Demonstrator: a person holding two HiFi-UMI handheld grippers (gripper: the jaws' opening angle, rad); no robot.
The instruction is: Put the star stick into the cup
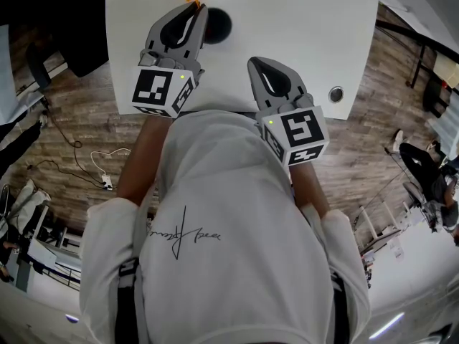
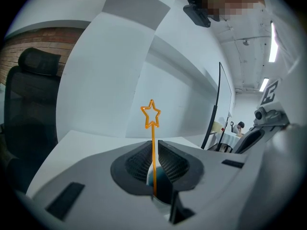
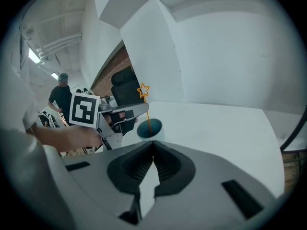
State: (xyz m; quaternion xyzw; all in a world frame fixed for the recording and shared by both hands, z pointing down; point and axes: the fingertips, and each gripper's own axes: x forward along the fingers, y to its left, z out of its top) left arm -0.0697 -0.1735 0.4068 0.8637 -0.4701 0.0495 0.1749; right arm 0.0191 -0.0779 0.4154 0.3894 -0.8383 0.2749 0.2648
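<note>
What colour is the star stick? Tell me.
Orange. The star stick shows best in the left gripper view.

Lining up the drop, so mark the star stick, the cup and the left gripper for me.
star stick (image 2: 150, 114), left gripper view, on its star-shaped head.
cup (image 3: 156, 128), right gripper view, on its dark interior.
left gripper (image 1: 199, 8), head view, between its fingertips, shut on the star stick.

The star stick (image 2: 153, 147) is orange, the cup (image 3: 155, 127) teal inside, the table (image 1: 301, 20) white, the floor (image 1: 72, 135) wood-brown.
</note>
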